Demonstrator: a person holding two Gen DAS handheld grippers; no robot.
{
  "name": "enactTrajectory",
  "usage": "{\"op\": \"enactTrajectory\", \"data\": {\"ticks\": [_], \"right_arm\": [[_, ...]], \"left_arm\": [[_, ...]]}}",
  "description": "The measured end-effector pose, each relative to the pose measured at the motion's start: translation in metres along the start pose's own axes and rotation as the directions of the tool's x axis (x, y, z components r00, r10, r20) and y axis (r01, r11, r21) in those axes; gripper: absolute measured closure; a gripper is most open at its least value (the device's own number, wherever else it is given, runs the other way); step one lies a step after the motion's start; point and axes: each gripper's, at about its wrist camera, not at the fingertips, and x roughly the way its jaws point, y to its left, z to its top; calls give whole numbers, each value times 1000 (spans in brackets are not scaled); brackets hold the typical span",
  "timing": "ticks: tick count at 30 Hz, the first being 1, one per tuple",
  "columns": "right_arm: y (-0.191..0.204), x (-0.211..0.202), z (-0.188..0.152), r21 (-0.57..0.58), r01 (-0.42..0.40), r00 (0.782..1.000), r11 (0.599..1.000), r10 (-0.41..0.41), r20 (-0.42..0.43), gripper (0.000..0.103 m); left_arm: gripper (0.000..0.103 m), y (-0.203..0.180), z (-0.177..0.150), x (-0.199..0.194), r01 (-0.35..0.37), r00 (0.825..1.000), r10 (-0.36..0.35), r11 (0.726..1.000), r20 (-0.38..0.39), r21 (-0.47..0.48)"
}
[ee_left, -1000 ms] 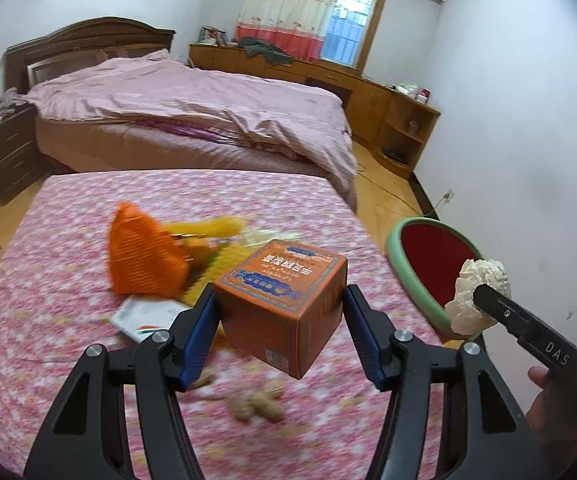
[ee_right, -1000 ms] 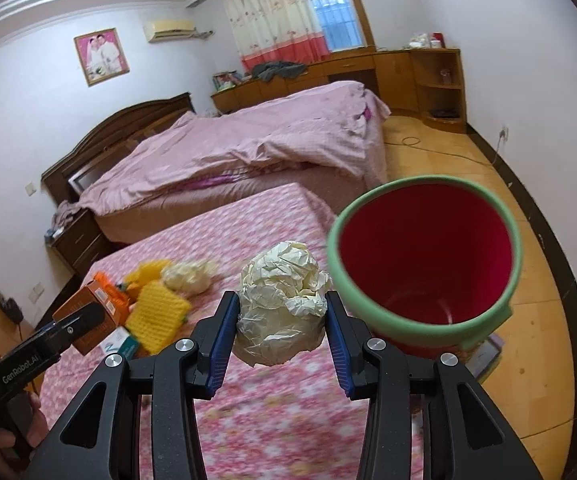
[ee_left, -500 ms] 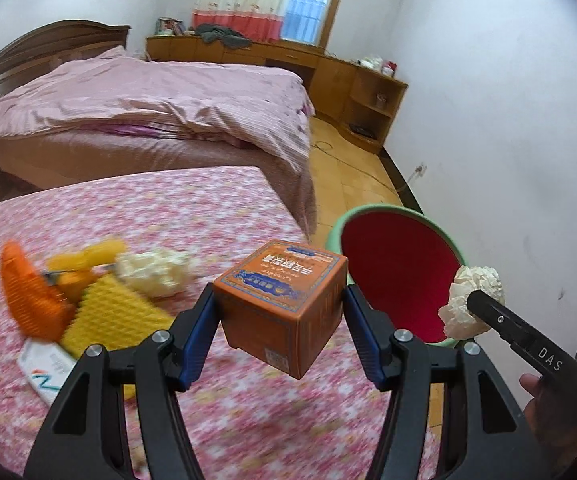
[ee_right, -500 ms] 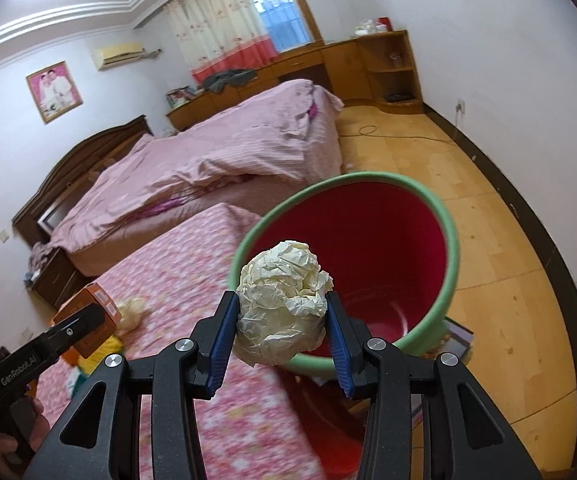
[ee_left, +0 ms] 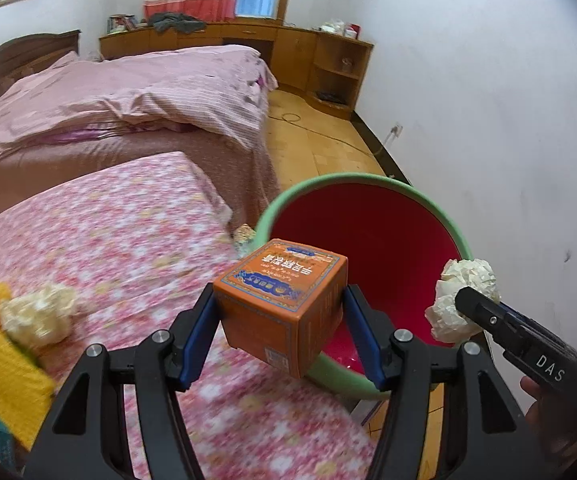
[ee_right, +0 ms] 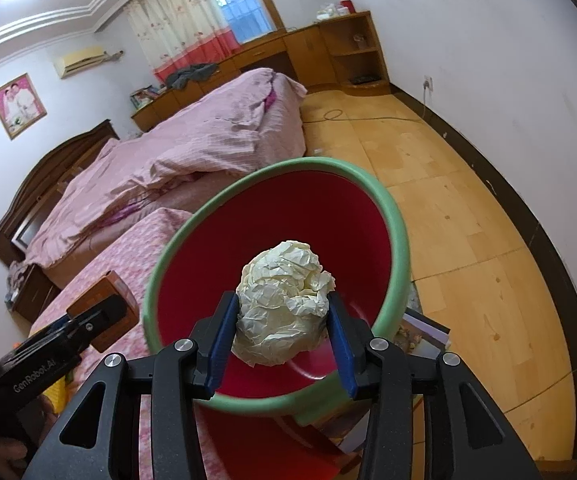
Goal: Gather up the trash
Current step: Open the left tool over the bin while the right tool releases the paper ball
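My left gripper is shut on an orange cardboard box and holds it in the air at the near rim of the red bin with a green rim. My right gripper is shut on a crumpled ball of cream paper and holds it over the bin's mouth. The paper ball also shows in the left wrist view, at the bin's right rim. The box shows in the right wrist view, left of the bin.
The pink flowered bedspread carries another crumpled paper, a yellow wrapper and orange scraps at the left. A small scrap lies at the bed's edge by the bin. A bed with a pink quilt and a wooden floor lie beyond.
Both grippers have moved right, away from the trash pile towards the bin. The paper ball is now over the bin's opening and the box has reached its near rim.
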Motion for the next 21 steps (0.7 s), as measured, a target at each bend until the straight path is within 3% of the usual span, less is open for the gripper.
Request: {"op": "enactTrajectory", "data": {"ticks": [5,9,13,21], "right_arm": [[-9,3,-1,17,-9,1000,1000,9,6,55],[-10,4,1,20,-7,1000,1000,7,14,50],[-10,1,2,34,-8,999,999,7,35,34],[-10,-13,5,48,-19,998,999,16,60,34]], "left_arm": [[40,-17,2,14,16,1000,-15,997,-10,69],[35,-20,0,17,-21,1000,21,995,-5,98],[31,-18,3,19,-13,1000,13,996,-7,84],[30,-10,7,7,18,999,-19,999,29,34]]}}
